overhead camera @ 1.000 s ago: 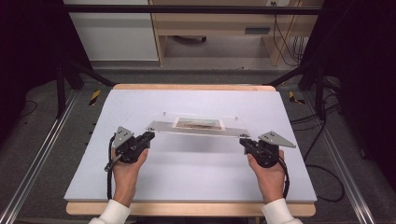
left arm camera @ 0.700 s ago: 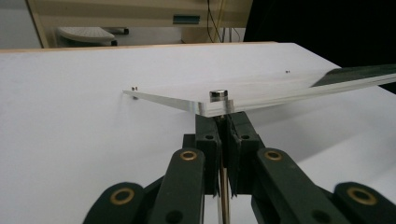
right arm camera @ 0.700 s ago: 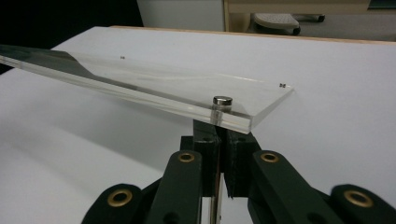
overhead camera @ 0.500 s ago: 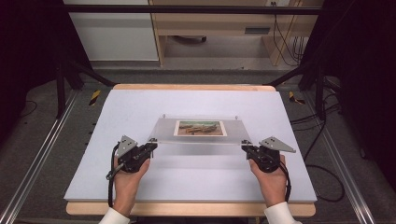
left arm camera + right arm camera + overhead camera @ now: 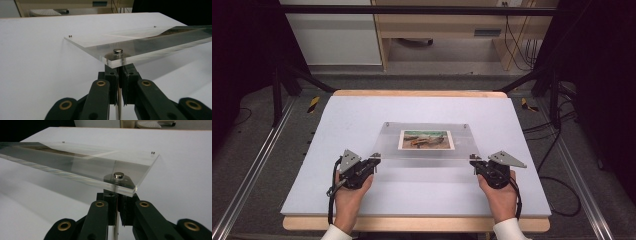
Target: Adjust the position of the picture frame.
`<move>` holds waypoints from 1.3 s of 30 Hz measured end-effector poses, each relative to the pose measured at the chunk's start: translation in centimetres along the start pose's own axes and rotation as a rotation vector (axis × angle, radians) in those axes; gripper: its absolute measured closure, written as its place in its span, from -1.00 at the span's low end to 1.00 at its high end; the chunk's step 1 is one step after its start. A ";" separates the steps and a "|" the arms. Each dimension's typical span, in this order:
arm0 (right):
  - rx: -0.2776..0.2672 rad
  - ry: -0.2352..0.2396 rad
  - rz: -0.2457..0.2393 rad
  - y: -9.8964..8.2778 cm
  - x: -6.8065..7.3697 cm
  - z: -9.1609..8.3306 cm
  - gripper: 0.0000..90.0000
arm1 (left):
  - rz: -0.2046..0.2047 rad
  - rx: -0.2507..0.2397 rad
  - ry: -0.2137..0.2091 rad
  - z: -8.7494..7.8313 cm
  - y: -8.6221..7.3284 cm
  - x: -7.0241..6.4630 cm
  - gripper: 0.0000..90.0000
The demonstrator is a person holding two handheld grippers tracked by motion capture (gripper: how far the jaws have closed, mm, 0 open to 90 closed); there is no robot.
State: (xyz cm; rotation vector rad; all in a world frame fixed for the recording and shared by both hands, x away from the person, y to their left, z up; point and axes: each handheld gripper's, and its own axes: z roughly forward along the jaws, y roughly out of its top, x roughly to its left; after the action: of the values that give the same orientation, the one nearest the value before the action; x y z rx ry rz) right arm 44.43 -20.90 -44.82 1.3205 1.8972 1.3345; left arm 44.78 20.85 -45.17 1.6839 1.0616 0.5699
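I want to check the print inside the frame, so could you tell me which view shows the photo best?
The high view: it looks down on the photo, whole through the clear acrylic frame. Both gripper views catch it edge-on, a thin dark strip.

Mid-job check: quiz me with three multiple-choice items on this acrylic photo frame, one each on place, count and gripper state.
1. Where does the left gripper grip the acrylic photo frame?
A. near left corner
B. far edge
C. centre

2. How many photos does the frame hold?
A. none
B. one
C. three

3. How do the right gripper's jaws stand?
A. wide open
B. shut on the frame's post
C. shut on a cloth

Answers:
1 A, the high view shows it at the near left corner.
2 B, a single print sits in the middle of the clear panel.
3 B, the right gripper view shows the jaws closed on the metal post under the corner.
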 end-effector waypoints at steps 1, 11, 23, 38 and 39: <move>0.000 0.000 0.000 0.0 0.0 0.0 0.89 | 0.000 0.000 0.000 0.0 0.0 0.0 0.87; 0.010 0.003 -0.004 -0.1 0.0 0.4 0.90 | 0.004 0.006 0.008 0.0 0.0 0.1 0.87; 0.024 0.010 -0.008 -0.1 0.4 1.0 0.89 | -0.010 0.024 0.014 -0.3 -0.3 0.6 0.87; 0.060 0.036 0.015 -0.8 0.2 1.1 0.89 | -0.007 0.077 0.002 -0.2 -0.9 0.7 0.87; 0.060 0.036 0.015 -0.8 0.2 1.1 0.89 | -0.007 0.077 0.002 -0.2 -0.9 0.7 0.87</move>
State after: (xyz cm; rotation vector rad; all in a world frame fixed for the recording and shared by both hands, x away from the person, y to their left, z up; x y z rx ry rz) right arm 44.85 -20.26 -45.98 1.3510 1.9699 1.3264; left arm 44.69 21.64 -45.98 1.7466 1.1025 0.5317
